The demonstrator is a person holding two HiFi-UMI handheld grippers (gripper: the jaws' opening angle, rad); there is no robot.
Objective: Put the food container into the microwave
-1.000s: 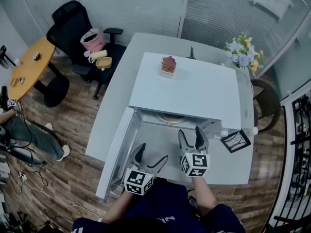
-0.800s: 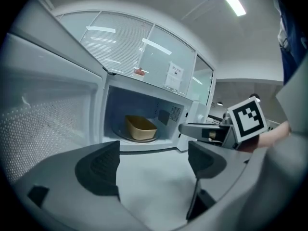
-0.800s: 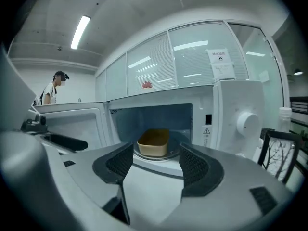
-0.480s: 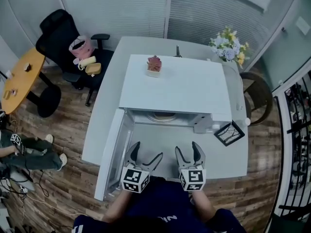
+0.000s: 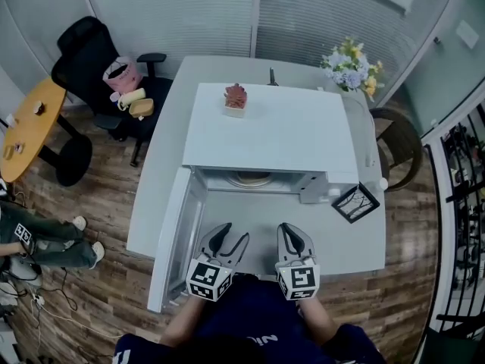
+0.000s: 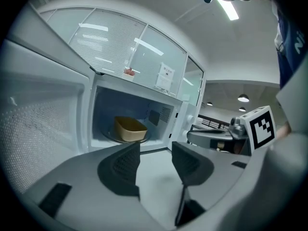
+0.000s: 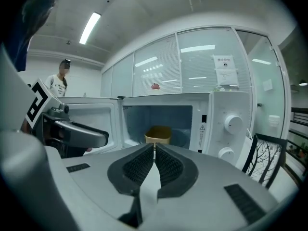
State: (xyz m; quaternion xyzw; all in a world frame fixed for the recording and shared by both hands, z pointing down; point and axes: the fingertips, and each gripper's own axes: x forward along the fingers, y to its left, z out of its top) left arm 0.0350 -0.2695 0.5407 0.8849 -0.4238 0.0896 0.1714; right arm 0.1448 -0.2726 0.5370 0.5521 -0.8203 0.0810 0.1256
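Note:
A tan food container (image 6: 130,129) (image 7: 158,134) sits on the turntable inside the white microwave (image 5: 269,135), whose door (image 5: 173,237) hangs open to the left. In the head view only the turntable's edge (image 5: 248,179) shows inside the cavity. My left gripper (image 5: 232,240) (image 6: 156,154) is held in front of the opening, open and empty. Beside it my right gripper (image 5: 292,236) (image 7: 154,153) has its jaws closed together with nothing between them. Both are well back from the container.
The microwave stands on a grey table (image 5: 163,150). A small pink plant (image 5: 235,98) rests on its top. A black wire holder (image 5: 355,202) stands to its right, and flowers (image 5: 348,65) at the far right corner. An office chair (image 5: 98,59) is at the left.
Both grippers drew back toward me, away from the microwave opening. The right gripper's jaws closed. The head view drifted slightly.

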